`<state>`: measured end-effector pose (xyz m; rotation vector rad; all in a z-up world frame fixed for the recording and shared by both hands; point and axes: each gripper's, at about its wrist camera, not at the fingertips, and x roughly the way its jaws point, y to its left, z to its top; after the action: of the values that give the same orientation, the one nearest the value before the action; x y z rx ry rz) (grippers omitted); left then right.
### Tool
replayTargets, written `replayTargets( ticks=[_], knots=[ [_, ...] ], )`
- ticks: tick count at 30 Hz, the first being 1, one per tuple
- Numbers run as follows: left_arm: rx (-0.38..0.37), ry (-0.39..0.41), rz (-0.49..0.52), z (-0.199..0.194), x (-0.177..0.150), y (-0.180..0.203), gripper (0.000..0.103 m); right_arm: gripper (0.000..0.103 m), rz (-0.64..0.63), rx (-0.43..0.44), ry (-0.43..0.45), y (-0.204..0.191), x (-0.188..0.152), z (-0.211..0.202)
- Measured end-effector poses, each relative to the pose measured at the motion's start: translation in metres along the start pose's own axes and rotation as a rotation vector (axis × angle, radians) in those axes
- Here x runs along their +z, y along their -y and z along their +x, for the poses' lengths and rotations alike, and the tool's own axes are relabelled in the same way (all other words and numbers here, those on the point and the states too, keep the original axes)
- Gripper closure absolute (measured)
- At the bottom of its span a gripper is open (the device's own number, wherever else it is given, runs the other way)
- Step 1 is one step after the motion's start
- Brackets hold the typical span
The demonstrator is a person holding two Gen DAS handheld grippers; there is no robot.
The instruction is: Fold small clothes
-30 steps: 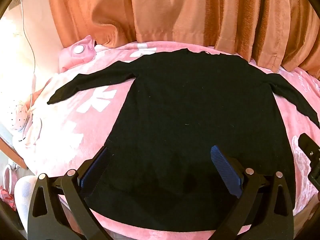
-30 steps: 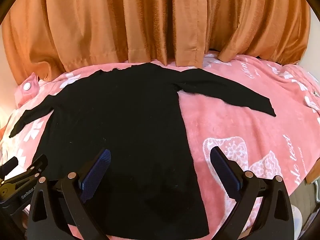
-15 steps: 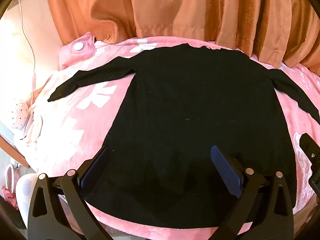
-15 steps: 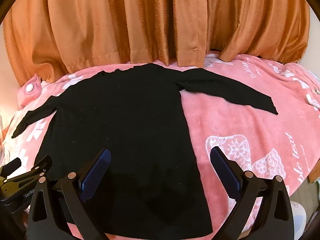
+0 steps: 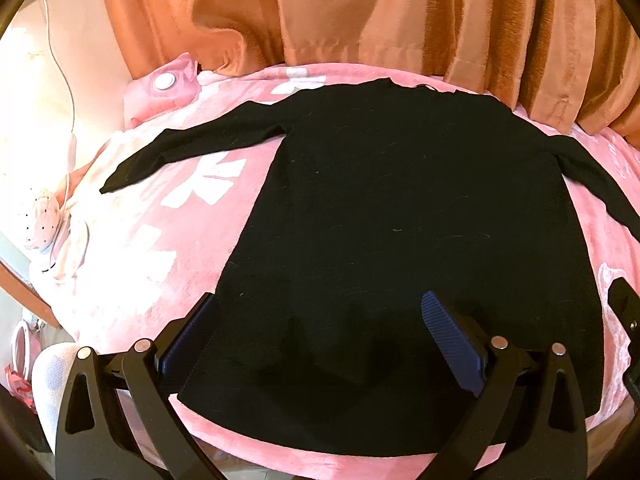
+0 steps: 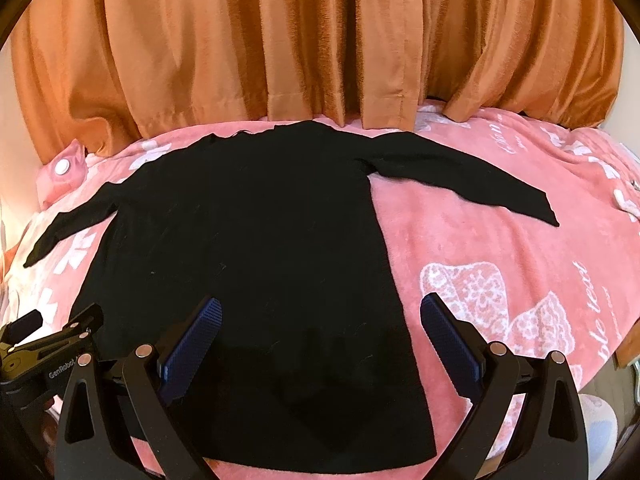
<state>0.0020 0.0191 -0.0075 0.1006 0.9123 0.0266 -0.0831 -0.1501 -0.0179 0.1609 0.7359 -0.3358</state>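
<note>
Lying flat on the blanket, the black top is spread out with its neck toward the curtain and its hem at the near edge of the bed. Both sleeves are stretched outward: in the left wrist view one sleeve angles out over the pink and white pattern, and in the right wrist view the other sleeve runs across the pink fabric toward the far right.

The left gripper hovers above the hem with its blue-padded fingers spread wide, nothing between them; the left pad sits over the top's left edge. The right gripper is likewise spread wide and holds nothing, one pad over the black cloth and the other over the blanket just past the top's right edge. Whether either pad touches the fabric is hard to tell from this angle.

A pink pillow with a round white button lies at the far left corner by the curtain. In the right wrist view, the black body of the left gripper shows at the lower left, beside the hem.
</note>
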Motion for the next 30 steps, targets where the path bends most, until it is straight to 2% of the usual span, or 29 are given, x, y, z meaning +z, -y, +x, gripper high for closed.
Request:
replayTargets(
  ticks=[11, 30],
  knots=[
    [-0.008, 0.000, 0.005, 0.000, 0.003, -0.004, 0.005, 0.005, -0.010, 0.005, 0.003, -0.006, -0.001, -0.001],
    [-0.005, 0.013, 0.036, -0.008, 0.004, 0.018, 0.005, 0.005, 0.000, 0.012, 0.004, -0.006, 0.004, 0.001]
  ],
)
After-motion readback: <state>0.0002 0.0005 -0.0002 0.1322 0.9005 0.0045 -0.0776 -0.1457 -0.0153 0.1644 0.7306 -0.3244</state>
